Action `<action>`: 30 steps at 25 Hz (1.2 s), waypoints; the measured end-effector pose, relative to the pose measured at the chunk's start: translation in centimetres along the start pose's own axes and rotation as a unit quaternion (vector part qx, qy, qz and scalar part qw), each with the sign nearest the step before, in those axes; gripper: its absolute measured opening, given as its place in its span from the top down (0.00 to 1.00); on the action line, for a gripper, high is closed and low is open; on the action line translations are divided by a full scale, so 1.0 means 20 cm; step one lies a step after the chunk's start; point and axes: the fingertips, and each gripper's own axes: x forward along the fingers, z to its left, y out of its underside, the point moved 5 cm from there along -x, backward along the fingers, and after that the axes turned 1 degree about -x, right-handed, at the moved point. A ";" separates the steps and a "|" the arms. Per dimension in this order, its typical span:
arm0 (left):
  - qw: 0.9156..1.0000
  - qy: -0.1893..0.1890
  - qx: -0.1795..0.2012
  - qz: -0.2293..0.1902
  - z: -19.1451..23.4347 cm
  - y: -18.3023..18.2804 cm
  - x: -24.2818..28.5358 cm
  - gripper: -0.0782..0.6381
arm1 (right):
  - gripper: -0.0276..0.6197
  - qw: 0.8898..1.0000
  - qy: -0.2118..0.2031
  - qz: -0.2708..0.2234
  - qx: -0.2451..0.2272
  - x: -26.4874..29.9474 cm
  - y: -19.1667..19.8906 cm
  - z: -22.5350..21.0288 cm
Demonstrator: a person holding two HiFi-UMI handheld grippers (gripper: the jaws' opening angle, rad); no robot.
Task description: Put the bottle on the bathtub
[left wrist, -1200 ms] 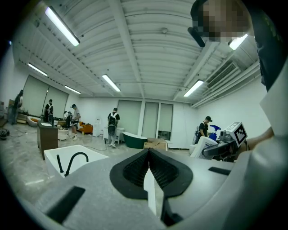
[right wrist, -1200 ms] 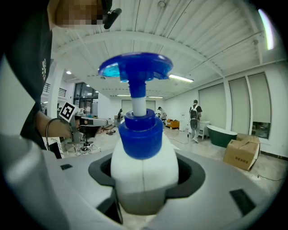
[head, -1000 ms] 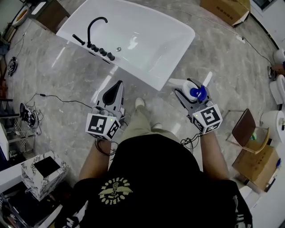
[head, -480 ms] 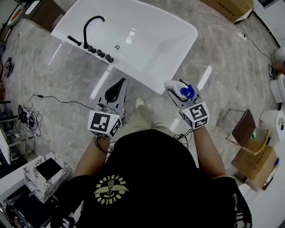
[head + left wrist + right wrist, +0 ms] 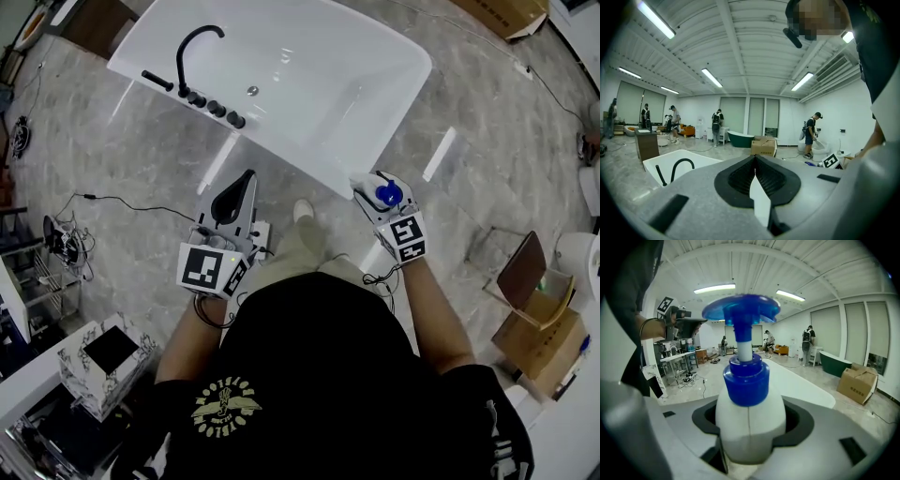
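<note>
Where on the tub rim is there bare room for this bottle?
The near rim of the bathtub is bare between the row of black knobs and the corner just ahead of the bottle in the right gripper. The end rim past that corner looks bare too. It is crowded around the faucet and knobs.

Figure: overhead view.
- White bathtub [image 5: 309,75] across top; black faucet [image 5: 195,47] on near rim.
- Left gripper [image 5: 246,180] over grey marble floor [image 5: 122,150], jaws together, near tub edge.
- Right gripper [image 5: 377,186] clamps white bottle [image 5: 383,194], blue pump top, beside tub's near corner.
- Brown chair [image 5: 518,267] and cardboard box [image 5: 542,339] at right.
</note>
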 end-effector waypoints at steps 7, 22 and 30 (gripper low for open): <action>1.000 -0.002 -0.005 0.008 0.05 0.05 0.02 0.88 | 0.55 1.000 0.006 0.026 0.000 0.17 0.18 -0.06; 0.999 -0.027 0.007 0.022 0.14 0.00 -0.04 0.88 | 0.55 0.996 0.008 0.083 0.023 0.41 0.54 -0.06; 0.999 -0.025 0.009 0.041 0.14 0.07 -0.05 0.88 | 0.55 0.996 0.011 0.089 0.023 0.52 0.64 -0.08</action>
